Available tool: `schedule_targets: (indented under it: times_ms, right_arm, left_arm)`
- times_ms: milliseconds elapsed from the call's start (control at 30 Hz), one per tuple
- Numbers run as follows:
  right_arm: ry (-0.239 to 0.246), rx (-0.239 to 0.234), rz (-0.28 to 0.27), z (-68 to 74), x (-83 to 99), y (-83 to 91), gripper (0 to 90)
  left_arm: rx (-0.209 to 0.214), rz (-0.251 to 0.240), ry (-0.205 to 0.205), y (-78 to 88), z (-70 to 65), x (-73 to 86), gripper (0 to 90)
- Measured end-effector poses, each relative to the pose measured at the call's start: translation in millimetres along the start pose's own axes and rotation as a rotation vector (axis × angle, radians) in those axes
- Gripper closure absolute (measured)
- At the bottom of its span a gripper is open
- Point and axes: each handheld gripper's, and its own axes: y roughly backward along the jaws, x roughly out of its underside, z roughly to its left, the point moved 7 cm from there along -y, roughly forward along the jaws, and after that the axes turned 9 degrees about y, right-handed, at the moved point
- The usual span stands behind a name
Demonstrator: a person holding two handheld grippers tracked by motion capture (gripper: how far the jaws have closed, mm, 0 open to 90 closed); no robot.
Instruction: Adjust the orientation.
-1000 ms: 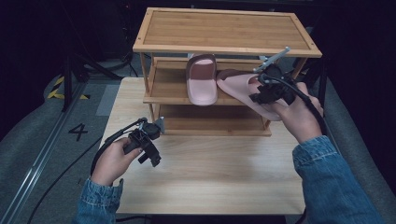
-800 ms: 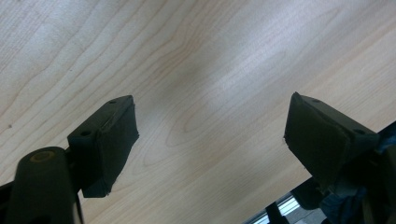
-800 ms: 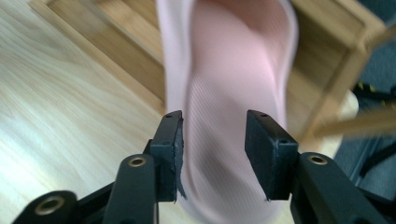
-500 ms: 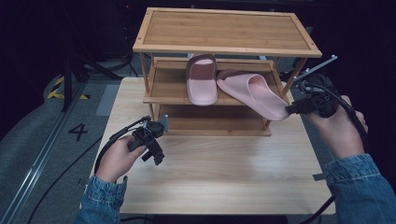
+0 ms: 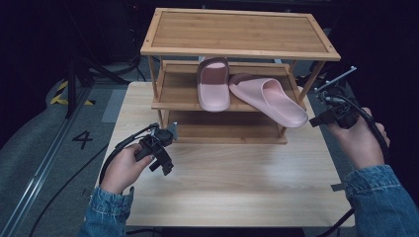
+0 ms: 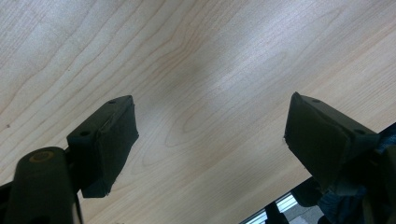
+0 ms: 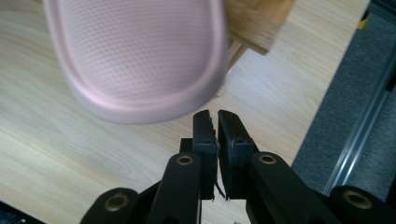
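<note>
Two pink slippers lie on the middle shelf of a bamboo rack. One slipper points straight back. The other slipper lies askew, its heel sticking out past the shelf's front right corner. My right gripper is just right of that heel, apart from it; its jaws are shut with nothing between them. My left gripper hovers low over the table at front left, its jaws wide open over bare wood.
The rack stands at the back of the light wooden table, with a bare top shelf and a lower shelf. Grey floor with a metal rail lies beside the table's right edge. Cables trail from both grippers.
My right gripper has let go of the askew slipper and pulled away to the right. The slipper stays on the shelf, overhanging. The left gripper has barely moved.
</note>
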Motion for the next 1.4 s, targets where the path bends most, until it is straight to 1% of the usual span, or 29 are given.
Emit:
schedule_targets:
  times_ms: [67,100,133,167,267,300,367,400,433,467,500,533,567,600,633,667,833,867,967,1000,1067,1100,1133,1167,1267,1367,1400]
  right_arm:
    - [0.017,0.000,0.001,3.8,-0.9,-0.7,87.5]
    - [0.023,-0.010,-0.004,5.8,-1.1,-0.5,87.6]
    - [0.022,-0.022,-0.005,8.6,-1.0,-0.2,87.5]
    - [0.039,-0.025,-0.011,11.5,-1.4,-0.5,87.5]
    - [0.070,-0.025,-0.016,21.0,-3.4,-0.1,87.6]
    - [0.077,-0.027,-0.019,25.2,-4.9,0.0,87.5]
    - [0.105,-0.035,-0.024,33.5,-8.9,-0.6,87.6]
    - [0.105,-0.035,-0.024,33.5,-8.9,-0.6,87.6]
    - [0.108,-0.035,-0.022,36.4,-10.3,-0.7,87.5]
    - [0.125,-0.040,-0.023,42.0,-14.6,-1.5,87.5]
    - [0.135,-0.048,-0.030,44.6,-17.2,-2.4,87.6]
    - [0.143,-0.045,-0.028,46.3,-19.5,-3.4,87.5]
    - [0.150,-0.049,-0.029,48.4,-22.0,-4.2,87.5]
    - [0.153,-0.056,-0.032,50.8,-25.1,-5.6,87.5]
    - [0.157,-0.055,-0.034,51.4,-26.9,-6.2,87.5]
    - [0.160,-0.061,-0.038,52.8,-29.3,-7.2,87.5]
    - [0.180,-0.074,-0.053,61.0,-41.2,-11.9,87.9]
    - [0.186,-0.078,-0.055,61.8,-42.9,-12.4,88.0]
    - [0.198,-0.086,-0.060,66.5,-49.5,-14.9,88.2]
    - [0.198,-0.092,-0.059,68.4,-51.6,-15.3,88.2]
    - [0.203,-0.093,-0.064,69.9,-54.2,-16.3,88.2]
    - [0.206,-0.095,-0.065,71.6,-56.3,-17.3,88.2]
    - [0.216,-0.100,-0.072,74.3,-59.8,-18.2,88.4]
    - [0.215,-0.103,-0.069,76.5,-61.6,-18.6,88.8]
    - [0.233,-0.115,-0.076,82.4,-68.9,-20.8,89.2]
    - [0.246,-0.120,-0.079,85.3,-74.7,-22.7,89.4]
    - [0.242,-0.121,-0.081,86.4,-76.7,-23.9,89.4]
  left_arm:
    - [0.008,-0.001,0.003,-0.5,0.1,0.6,17.6]
    - [0.003,-0.001,-0.001,-0.5,1.0,0.9,17.6]
    - [0.002,-0.001,0.005,-0.5,1.2,1.3,17.6]
    - [0.003,0.003,0.011,-0.7,1.3,1.9,17.6]
    - [0.000,-0.001,0.011,-0.4,1.7,2.8,17.6]
    - [0.005,0.002,0.014,-0.3,0.9,3.8,17.6]
    - [0.000,0.000,0.008,0.0,1.2,4.3,17.6]
    - [0.000,0.000,0.008,0.0,1.2,4.3,17.6]
    - [0.008,0.000,0.013,-0.9,0.7,5.5,17.6]
    - [0.002,0.001,0.011,-0.7,1.3,6.1,17.6]
    - [0.003,0.004,0.019,-0.8,1.2,7.0,17.6]
    - [-0.002,0.003,0.013,-0.6,2.3,7.4,17.6]
    - [0.003,0.000,0.019,-1.1,2.6,8.2,17.6]
    - [-0.003,0.003,0.019,-0.8,3.6,8.8,17.6]
    - [0.003,0.003,0.022,-1.2,3.8,9.6,17.6]
    - [-0.002,0.001,0.021,-1.3,5.0,10.4,17.6]
    - [0.005,0.004,0.035,-2.7,7.1,14.0,17.6]
    - [-0.001,0.002,0.034,-2.8,8.0,14.4,17.6]
    - [0.005,0.002,0.039,-3.2,8.6,16.6,17.6]
    - [-0.007,0.005,0.040,-2.4,9.5,17.5,17.6]
    - [0.000,0.003,0.041,-2.8,9.3,18.1,17.6]
    - [-0.008,0.003,0.043,-2.4,10.3,19.3,17.6]
    - [-0.003,0.004,0.047,-2.7,10.2,20.2,17.6]
    - [0.001,0.002,0.048,-3.4,10.5,21.2,17.6]
    - [0.001,0.005,0.053,-4.2,11.9,24.4,17.6]
    - [0.001,0.007,0.060,-5.2,13.7,29.1,17.6]
    - [-0.001,0.004,0.065,-5.6,14.5,30.6,17.6]
